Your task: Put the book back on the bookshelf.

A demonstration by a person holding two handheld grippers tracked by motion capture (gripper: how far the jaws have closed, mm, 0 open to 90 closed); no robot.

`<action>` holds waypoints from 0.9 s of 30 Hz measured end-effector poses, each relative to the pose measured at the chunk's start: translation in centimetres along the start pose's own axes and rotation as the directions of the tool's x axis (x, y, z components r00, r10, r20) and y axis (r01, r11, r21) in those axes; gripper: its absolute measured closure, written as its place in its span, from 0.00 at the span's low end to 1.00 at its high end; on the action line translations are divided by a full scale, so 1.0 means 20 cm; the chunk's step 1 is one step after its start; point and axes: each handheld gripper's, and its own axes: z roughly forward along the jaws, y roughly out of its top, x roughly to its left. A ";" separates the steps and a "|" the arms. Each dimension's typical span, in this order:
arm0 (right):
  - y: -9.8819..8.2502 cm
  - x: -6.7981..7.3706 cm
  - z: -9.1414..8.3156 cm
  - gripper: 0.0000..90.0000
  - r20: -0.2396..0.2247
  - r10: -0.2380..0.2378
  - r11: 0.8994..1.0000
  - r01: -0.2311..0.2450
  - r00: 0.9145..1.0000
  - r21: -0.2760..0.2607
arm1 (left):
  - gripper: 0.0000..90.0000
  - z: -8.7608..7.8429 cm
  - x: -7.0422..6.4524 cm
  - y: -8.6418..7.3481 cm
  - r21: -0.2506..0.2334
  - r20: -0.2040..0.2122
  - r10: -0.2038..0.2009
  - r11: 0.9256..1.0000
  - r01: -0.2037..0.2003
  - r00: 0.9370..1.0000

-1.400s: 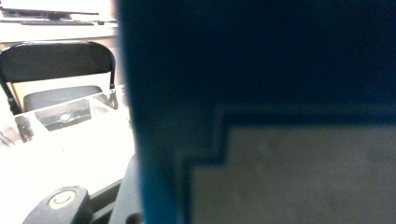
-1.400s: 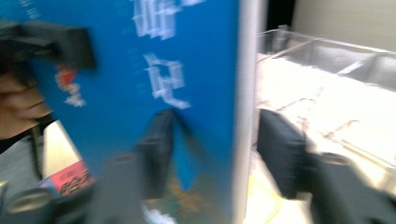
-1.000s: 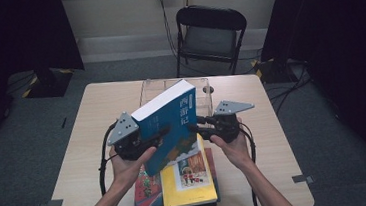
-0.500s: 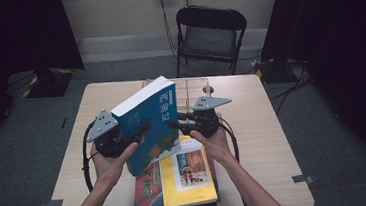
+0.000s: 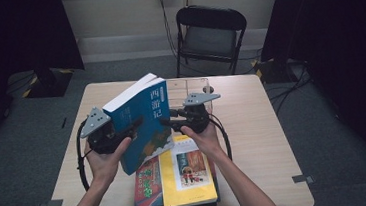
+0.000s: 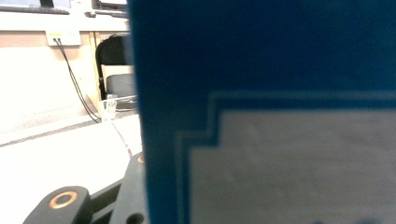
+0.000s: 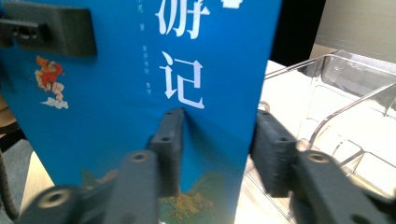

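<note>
We clamp the thick blue paperback book (image 5: 142, 120) upright in our left claw (image 5: 132, 127); our right claw's (image 7: 217, 154) jaws have just been opening astride its edge, steadying it toward the clear acrylic rack (image 5: 190, 88) at the worktop's far edge.

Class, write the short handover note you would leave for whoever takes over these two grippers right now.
Left gripper: clamped on the blue book, holding it tilted above the table.
Right gripper: jaws straddle the book's spine edge and have just been opening; the far pad stands off it.
Done: book lifted off the stack of books near the front edge.
Left: probably stand it in the clear rack behind; not yet there.
</note>
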 end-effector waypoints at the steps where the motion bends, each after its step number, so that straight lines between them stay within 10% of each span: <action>1: 0.00 0.00 0.00 0.56 0.000 -0.007 1.000 0.007 1.000 0.009 | 0.68 0.00 0.00 0.00 0.001 0.003 0.005 1.000 -0.005 1.000; 17: -0.25 -0.07 -0.42 0.45 0.137 0.012 0.997 -0.023 0.991 0.080 | 0.68 0.03 0.07 0.04 0.024 -0.063 -0.088 0.996 0.090 0.994; 27: -0.53 -0.18 -0.73 0.42 0.279 0.105 0.982 -0.144 0.955 0.125 | 0.68 0.05 0.07 0.09 0.002 -0.106 -0.075 0.997 0.076 0.991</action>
